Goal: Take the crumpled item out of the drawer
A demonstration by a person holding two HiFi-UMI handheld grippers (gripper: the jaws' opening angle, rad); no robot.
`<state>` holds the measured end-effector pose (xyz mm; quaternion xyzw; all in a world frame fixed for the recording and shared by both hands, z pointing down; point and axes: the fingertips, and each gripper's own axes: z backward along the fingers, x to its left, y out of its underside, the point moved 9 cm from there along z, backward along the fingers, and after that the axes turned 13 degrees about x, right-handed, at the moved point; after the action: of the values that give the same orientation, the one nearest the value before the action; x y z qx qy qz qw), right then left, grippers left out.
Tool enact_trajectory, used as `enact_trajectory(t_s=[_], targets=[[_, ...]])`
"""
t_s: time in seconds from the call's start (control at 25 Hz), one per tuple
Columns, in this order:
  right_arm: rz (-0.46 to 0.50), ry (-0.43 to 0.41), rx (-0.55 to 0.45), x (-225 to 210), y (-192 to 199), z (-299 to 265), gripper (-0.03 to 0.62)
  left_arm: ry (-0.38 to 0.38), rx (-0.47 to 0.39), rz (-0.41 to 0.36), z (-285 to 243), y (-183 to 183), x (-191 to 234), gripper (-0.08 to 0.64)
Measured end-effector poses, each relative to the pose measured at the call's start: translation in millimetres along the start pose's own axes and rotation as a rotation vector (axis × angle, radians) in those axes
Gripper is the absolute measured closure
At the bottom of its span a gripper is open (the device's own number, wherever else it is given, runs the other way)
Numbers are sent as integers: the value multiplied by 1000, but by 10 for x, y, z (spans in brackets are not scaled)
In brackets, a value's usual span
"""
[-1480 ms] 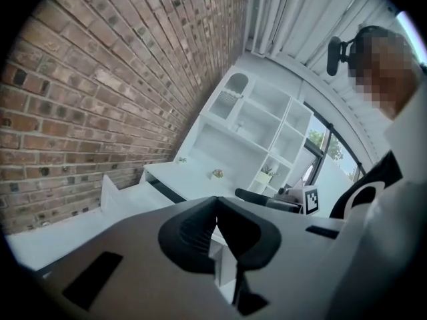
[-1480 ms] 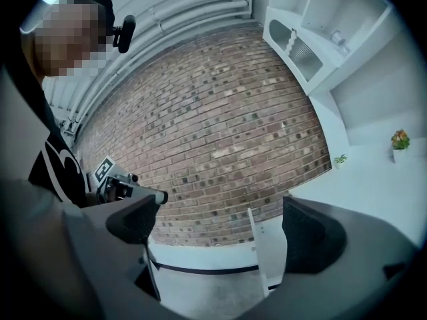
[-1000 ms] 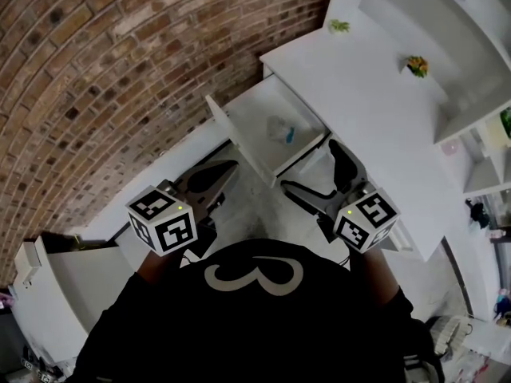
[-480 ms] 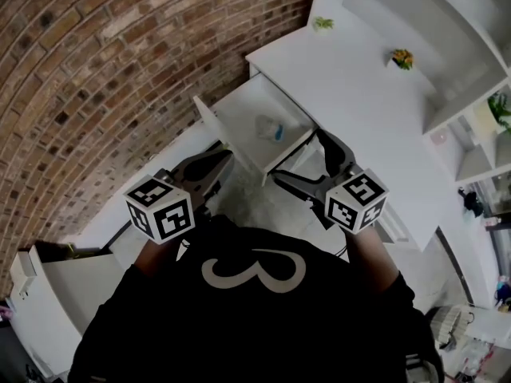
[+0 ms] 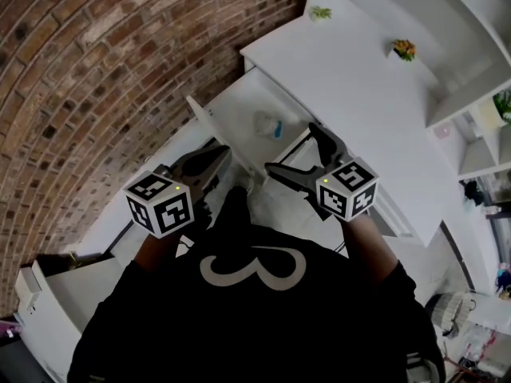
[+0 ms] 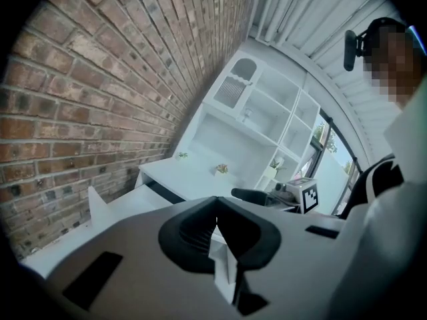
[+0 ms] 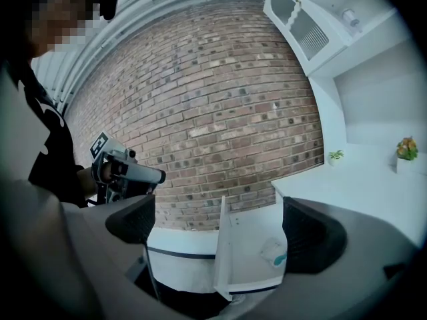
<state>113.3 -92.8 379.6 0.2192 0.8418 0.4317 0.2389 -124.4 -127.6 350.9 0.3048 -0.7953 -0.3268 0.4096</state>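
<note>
While plants (image 5: 403, 49) top the desk (image 5: 351, 86), the drawer (image 5: 209, 128) holds a crumpled item (image 5: 267, 124).

The head view looks steeply down past the left claw (image 5: 209, 162) and right claw (image 5: 294, 148) onto the open drawer (image 5: 235, 102). The left gripper view faces the shelving (image 6: 257, 122). The right gripper view faces the brick wall (image 7: 220, 105), with the shared drawer just ahead.

White-and-blue crumpled item (image 5: 267, 124) lies in the open drawer (image 5: 238, 104).

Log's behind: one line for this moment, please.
drawer open | crumpled item inside | left hand-held gripper shut | right hand-held gripper open
</note>
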Motion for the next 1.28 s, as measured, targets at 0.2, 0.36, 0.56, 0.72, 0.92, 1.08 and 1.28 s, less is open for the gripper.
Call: enact_trajectory(t_s=[0.2,0.36,0.56,0.72,0.92,1.08,1.28], targets=[[-36,6,41,-240,-40,-323,13,14,38,20,-191,-135,323,557],[-60,26,84,-435,-31,-589,14,22,67,31,-329,-254,567,557],[-87,56,153,-665,38,-927,14,27,94,51,-472,-365,855,557],[-107,79,222,-854,139,-1199,17,28,123,66,-570,-411,1055,557],[-124,120,315,-1058,308,-1556,19,34,152,93,-667,-421,1299,557],[-158,122,386,-1196,449,-1816,37,44,173,106,-749,-464,1473,557],[-206,127,449,-1383,625,-2120,37,55,199,103,-855,-549,1678,557]])
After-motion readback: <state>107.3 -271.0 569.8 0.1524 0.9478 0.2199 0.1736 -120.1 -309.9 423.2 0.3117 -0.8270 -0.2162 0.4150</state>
